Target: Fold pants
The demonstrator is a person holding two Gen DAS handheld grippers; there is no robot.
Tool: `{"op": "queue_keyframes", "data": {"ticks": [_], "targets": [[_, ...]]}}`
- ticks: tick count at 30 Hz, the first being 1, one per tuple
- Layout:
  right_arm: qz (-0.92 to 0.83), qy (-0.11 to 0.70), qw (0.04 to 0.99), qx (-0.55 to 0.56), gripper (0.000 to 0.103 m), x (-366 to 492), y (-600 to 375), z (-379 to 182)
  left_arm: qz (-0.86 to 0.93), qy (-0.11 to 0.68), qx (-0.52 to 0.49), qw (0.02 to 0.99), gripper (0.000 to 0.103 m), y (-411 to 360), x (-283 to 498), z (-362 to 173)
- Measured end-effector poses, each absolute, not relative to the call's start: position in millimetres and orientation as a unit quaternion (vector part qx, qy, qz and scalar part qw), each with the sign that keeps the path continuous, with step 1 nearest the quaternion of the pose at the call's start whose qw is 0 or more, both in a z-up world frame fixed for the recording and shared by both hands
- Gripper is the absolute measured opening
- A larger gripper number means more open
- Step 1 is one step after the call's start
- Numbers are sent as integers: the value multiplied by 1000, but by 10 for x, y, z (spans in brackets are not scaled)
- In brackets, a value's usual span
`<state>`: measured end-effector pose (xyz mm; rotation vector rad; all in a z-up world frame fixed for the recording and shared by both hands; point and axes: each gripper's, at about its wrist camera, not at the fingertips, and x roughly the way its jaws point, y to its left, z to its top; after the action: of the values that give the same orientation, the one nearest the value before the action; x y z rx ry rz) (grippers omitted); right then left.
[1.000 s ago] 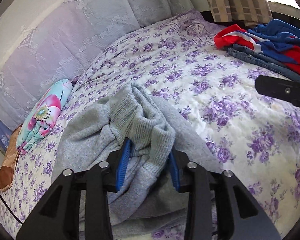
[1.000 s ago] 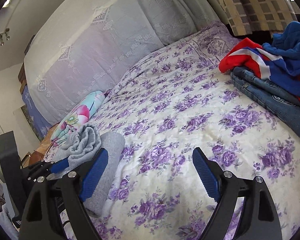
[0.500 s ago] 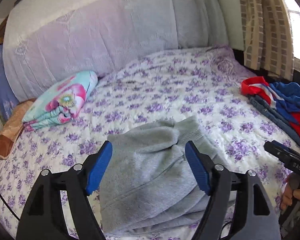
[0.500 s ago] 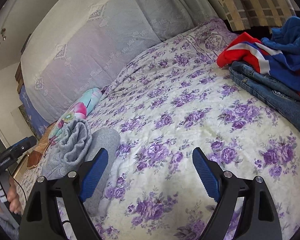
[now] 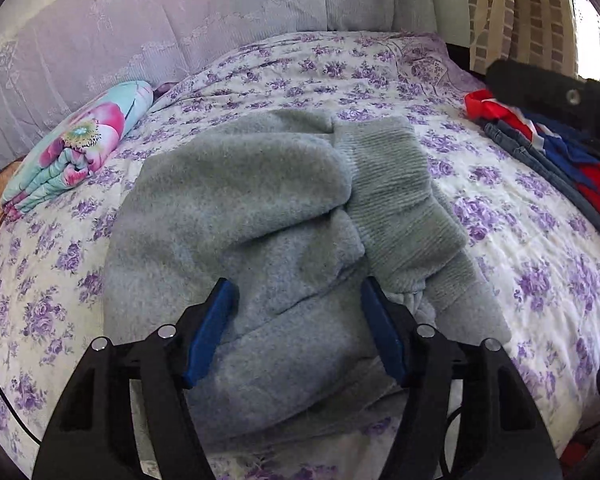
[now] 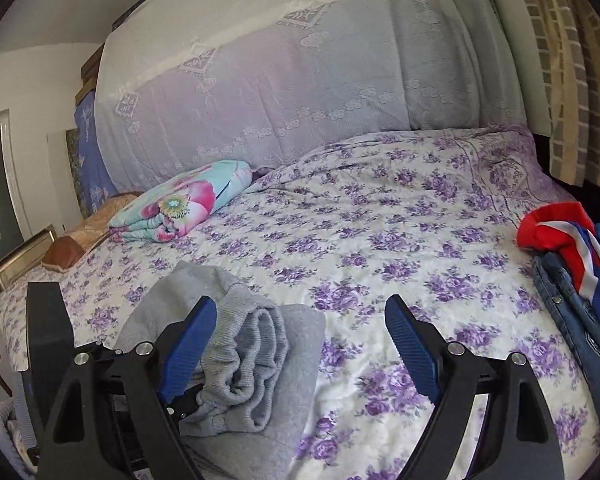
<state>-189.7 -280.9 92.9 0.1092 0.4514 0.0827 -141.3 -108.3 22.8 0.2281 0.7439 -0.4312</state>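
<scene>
Left wrist view. We are looking down on the grey pants (image 5: 260, 216), lying as a thick folded bundle on the floral bedspread (image 5: 500, 240). A second ago the left gripper (image 5: 296, 328) was clamped on the ribbed cuff (image 5: 396, 184); now we are seeing that cuff dropped at one o'clock on the bundle. The blue pads (image 5: 210, 328) are standing apart astride the near fabric. The jaws are closing again after springing wide, with cloth between them; whether the pads are pressing on it we cannot tell. At ten o'clock a folded flowery quilt (image 5: 76, 148) is resting. At two o'clock a red-and-blue clothes pile (image 5: 540, 148) is waiting, partly behind the right gripper's dark body.

Right wrist view. The right gripper (image 6: 300, 344) is holding its jaws wide with nothing between them. It has swung since a second ago: the bed now sits level in its view, and the pants (image 6: 260, 360) are lying at seven o'clock, behind its left pad. The clothes pile (image 6: 572, 264) is sitting at three o'clock.

Judgement. We are reading the fold as laid down and released; pressing the bundle flat or setting it aside is probably what remains.
</scene>
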Motion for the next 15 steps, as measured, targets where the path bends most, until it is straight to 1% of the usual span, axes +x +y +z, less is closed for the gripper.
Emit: {"op": "queue_keyframes", "data": {"ticks": [5,8,10,12,15], "targets": [[42,260,964,30,87,-1578,-2552,790,-215,357,103,903,64,-1053,-1402,239],[16,307,951,19,87,-1354,-2573,539,-217,357,106,902,64,-1051,-1391,231],[17,335,941,38,88,-1228,-2681,353,-219,356,111,902,64,-1067,-1376,219],[24,344,937,57,91,-1174,-2771,268,-215,353,119,903,64,-1099,-1364,205],[16,339,940,44,93,-1144,-2750,222,-208,351,123,905,64,-1130,-1346,196]]}}
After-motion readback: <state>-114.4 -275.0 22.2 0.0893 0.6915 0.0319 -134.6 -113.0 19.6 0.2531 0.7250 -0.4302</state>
